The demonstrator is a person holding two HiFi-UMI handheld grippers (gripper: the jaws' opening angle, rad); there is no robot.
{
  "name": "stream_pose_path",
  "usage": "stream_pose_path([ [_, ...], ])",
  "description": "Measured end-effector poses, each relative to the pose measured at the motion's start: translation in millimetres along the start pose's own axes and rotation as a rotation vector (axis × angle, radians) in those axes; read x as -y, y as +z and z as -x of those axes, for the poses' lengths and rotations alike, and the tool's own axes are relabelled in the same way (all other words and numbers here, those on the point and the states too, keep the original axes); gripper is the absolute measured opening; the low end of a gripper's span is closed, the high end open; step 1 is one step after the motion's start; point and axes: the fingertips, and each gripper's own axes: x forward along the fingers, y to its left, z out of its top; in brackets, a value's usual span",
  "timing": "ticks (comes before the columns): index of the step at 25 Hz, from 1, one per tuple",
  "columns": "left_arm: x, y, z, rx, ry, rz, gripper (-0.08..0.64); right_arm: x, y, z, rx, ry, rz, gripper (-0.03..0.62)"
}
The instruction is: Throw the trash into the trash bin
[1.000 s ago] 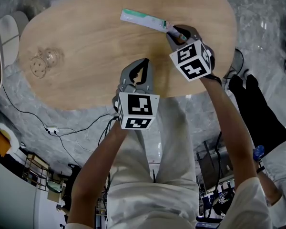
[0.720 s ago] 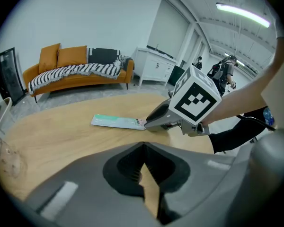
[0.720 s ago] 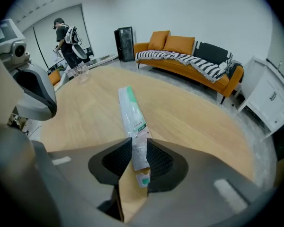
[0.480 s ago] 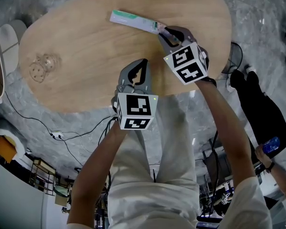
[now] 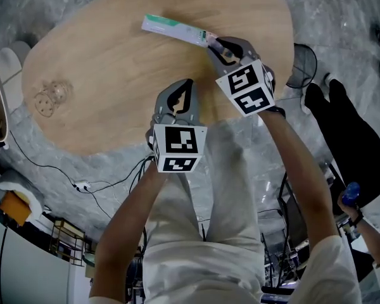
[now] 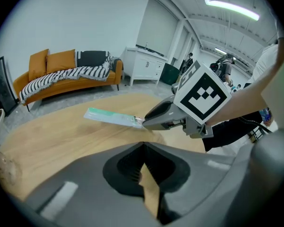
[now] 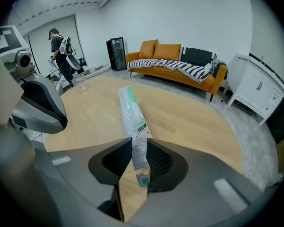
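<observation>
A long clear-and-green plastic wrapper [image 5: 171,27] sticks out over the oval wooden table [image 5: 114,62]. My right gripper [image 5: 213,42] is shut on its near end. In the right gripper view the wrapper [image 7: 131,110] runs out from between the jaws [image 7: 134,143], which have just closed onto it. From the left gripper view the wrapper [image 6: 109,117] hangs slightly above the tabletop, in the right gripper [image 6: 146,122]. My left gripper [image 5: 183,85] hovers over the table's near edge, its tips [image 6: 143,144] shut with nothing between them.
A clear glass [image 5: 50,92] stands at the table's left end. A dark round wire basket [image 5: 302,65] sits on the floor right of the table, beside a person's dark trousers [image 5: 345,138]. Cables [image 5: 82,185] lie on the floor. An orange sofa [image 7: 175,60] lines the far wall.
The right gripper has moved left and a little up, carrying the wrapper's end, so the wrapper now lies further left over the table. The left gripper has shifted only slightly.
</observation>
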Motion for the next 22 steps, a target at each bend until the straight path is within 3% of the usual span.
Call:
stream_pose_path([
  [22, 128, 28, -53, -0.041, -0.121, -0.159, 0.0, 89, -103, 92, 0.086, -0.161, -0.303, 0.121],
])
